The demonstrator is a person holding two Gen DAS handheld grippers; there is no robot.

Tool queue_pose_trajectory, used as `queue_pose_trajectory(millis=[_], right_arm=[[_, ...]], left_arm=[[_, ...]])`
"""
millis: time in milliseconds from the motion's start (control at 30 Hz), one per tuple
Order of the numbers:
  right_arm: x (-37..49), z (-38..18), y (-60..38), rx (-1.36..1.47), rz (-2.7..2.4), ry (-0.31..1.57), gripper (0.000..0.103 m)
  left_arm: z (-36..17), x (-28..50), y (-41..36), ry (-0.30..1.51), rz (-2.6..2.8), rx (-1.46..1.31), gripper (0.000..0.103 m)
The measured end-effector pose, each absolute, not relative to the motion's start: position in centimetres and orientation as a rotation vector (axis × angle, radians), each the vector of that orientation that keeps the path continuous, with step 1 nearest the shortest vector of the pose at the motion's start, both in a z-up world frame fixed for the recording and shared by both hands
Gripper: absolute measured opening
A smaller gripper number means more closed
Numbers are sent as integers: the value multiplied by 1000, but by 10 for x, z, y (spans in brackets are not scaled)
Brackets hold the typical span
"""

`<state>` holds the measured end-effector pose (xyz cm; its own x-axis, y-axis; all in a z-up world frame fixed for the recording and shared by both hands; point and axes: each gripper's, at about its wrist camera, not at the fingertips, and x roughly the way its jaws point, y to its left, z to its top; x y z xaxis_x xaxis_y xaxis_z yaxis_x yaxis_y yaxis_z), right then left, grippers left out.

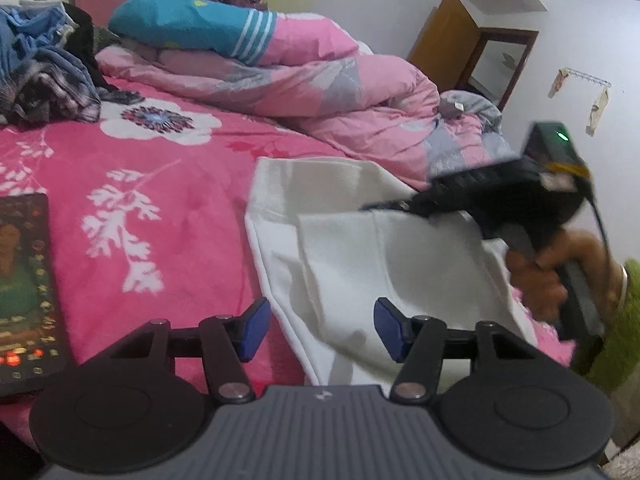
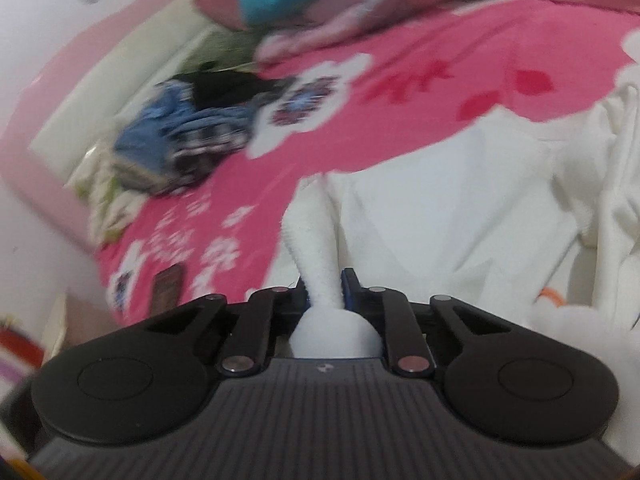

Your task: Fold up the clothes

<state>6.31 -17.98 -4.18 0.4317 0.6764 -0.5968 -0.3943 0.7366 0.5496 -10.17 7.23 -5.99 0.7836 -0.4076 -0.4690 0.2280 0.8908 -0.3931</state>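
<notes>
The white garment (image 1: 360,248) lies half folded near the bed's (image 1: 160,184) front edge, below the pink quilt (image 1: 320,92). The right gripper (image 2: 325,290) is pinched tight on a bunched edge of it; the left gripper (image 1: 322,330) hovers half open, empty, over its near corner. It looks soft, light and floppy, so seams and corners probably give the best hold.

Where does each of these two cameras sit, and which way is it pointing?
Left wrist: on the left gripper, jaws open, facing across the bed over the white garment; the right gripper and hand show.
Right wrist: on the right gripper, clamped on the garment.
Shared: garment, pink bedsheet, clothes pile.
</notes>
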Motion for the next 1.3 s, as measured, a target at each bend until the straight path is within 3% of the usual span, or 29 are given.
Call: queue_pose_trajectory(millis=[500, 600, 767, 1033, 1300], right_arm=[[-61, -33, -183, 212, 933, 843, 11], [-78, -39, -178, 170, 919, 798, 12], [-94, -54, -158, 105, 852, 713, 20], [-143, -42, -162, 38, 839, 565, 53], [-139, -22, -246, 260, 545, 513, 57]], left_arm=[[-15, -120, 103, 462, -250, -348, 58], [-7, -119, 96, 456, -293, -351, 64], [-5, -115, 78, 479, -393, -356, 80], [-16, -92, 35, 577, -478, -226, 83], [-42, -86, 2, 710, -473, -103, 80]])
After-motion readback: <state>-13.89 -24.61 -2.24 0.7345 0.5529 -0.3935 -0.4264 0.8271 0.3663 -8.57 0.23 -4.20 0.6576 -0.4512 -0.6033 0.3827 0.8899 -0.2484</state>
